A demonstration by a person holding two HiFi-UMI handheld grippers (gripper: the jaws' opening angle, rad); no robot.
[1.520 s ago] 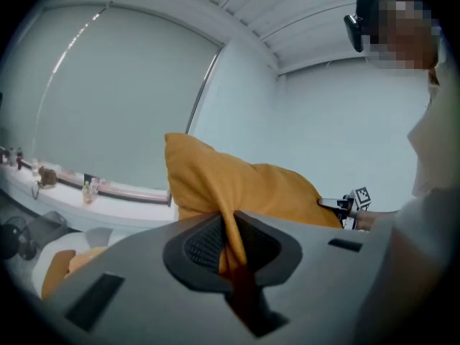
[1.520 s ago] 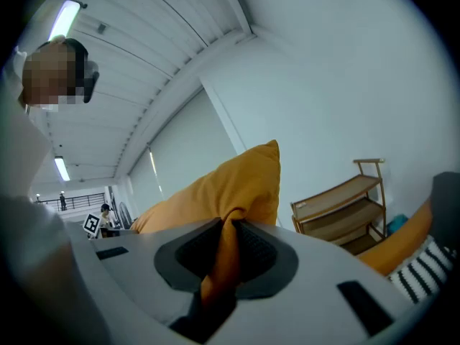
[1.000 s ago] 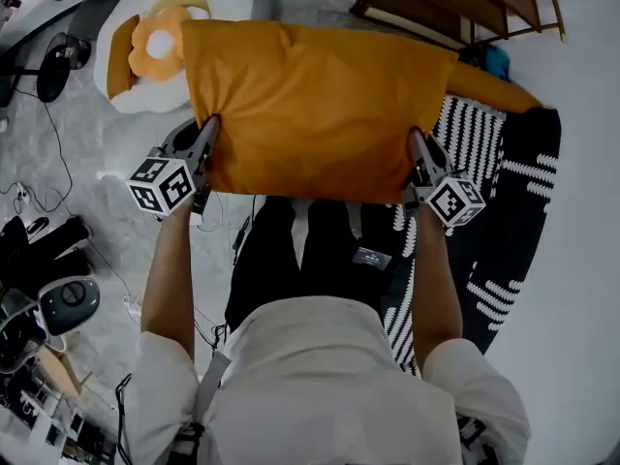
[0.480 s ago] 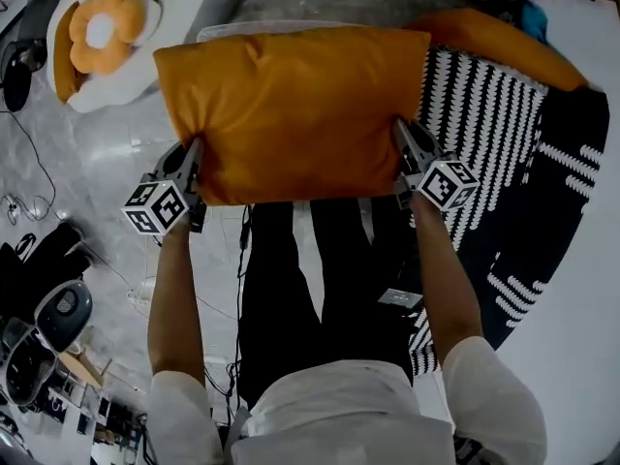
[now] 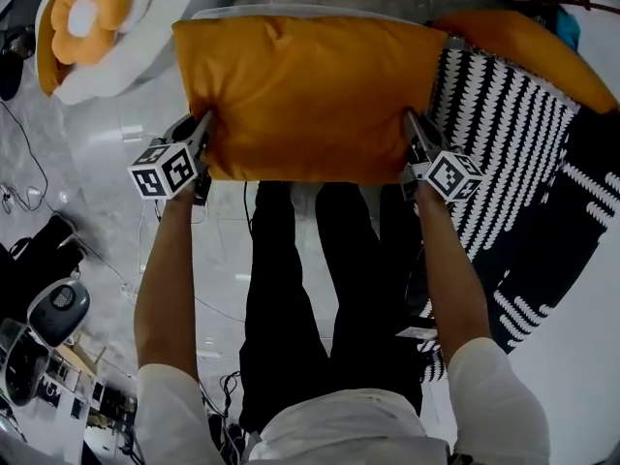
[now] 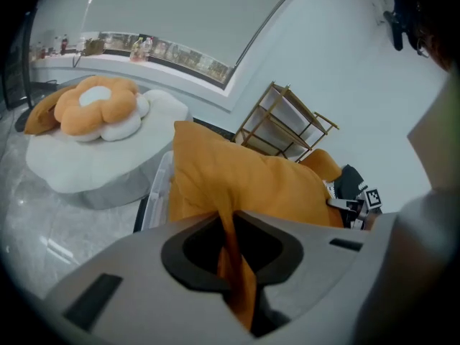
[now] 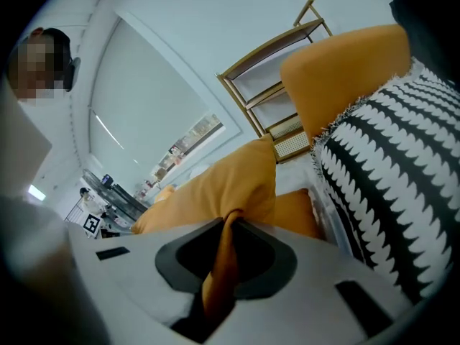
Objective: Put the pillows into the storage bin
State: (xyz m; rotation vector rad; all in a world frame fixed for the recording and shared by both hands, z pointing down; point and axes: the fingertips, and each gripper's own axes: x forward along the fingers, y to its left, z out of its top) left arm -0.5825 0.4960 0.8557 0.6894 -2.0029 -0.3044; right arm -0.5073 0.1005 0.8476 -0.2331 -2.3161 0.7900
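Left tongs (image 5: pixel 205 129) and right tongs (image 5: pixel 411 129) each pinched shut on an end fold of the orange pillow (image 5: pixel 310 95), which hangs just over the storage bin (image 5: pixel 291 11) — lower both ends level, centred between the walls, release once seated.

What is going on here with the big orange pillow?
A person holds the orange pillow by its two near corners. The left tongs and the right tongs are each shut on a pinch of its fabric. The pillow is stretched over the clear storage bin and is not yet released. A black-and-white pillow lies to the right, outside the bin, with a second orange pillow on it.
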